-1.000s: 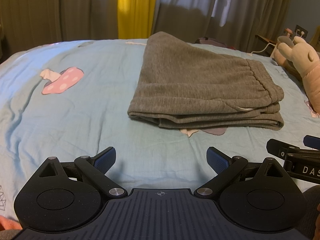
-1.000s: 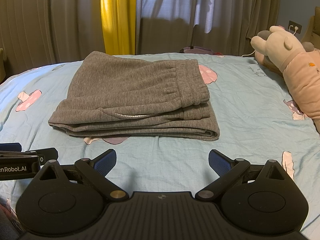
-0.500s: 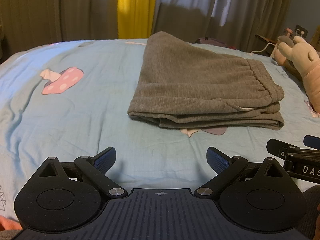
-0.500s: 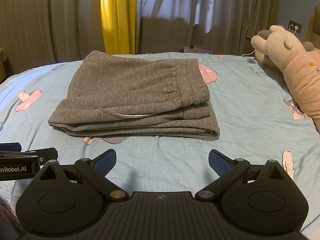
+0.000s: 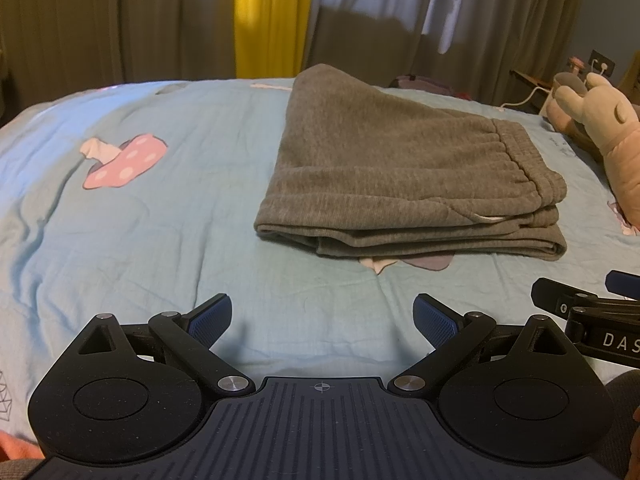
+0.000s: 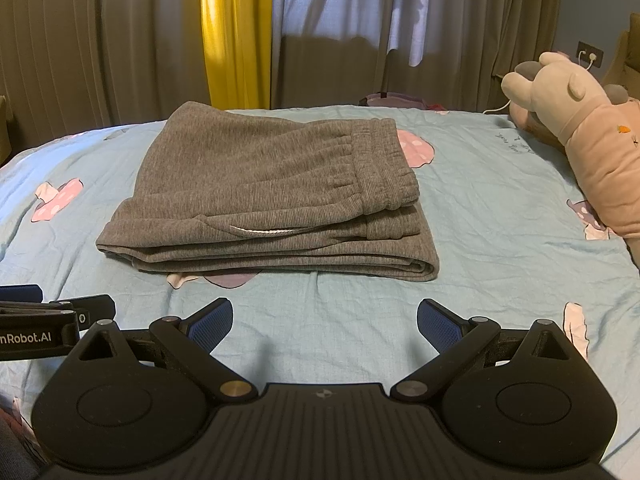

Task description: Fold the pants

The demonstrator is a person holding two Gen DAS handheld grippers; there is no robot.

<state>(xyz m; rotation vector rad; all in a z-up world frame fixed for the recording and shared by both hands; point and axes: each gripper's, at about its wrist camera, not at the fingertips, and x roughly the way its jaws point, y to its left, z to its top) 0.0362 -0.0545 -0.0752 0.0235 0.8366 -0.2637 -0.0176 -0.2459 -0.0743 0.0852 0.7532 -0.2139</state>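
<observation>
Grey sweatpants (image 5: 400, 176) lie folded in a flat stack on the light blue bed sheet (image 5: 160, 240), waistband to the right. They also show in the right wrist view (image 6: 272, 192). My left gripper (image 5: 322, 318) is open and empty, hovering over the sheet in front of the pants. My right gripper (image 6: 324, 322) is open and empty, also short of the pants' near edge. The right gripper shows at the right edge of the left wrist view (image 5: 592, 312); the left gripper shows at the left edge of the right wrist view (image 6: 48, 316).
A pink plush toy (image 6: 580, 132) lies at the bed's right side. Curtains (image 6: 240, 32) hang behind the bed. Mushroom prints (image 5: 124, 160) dot the sheet.
</observation>
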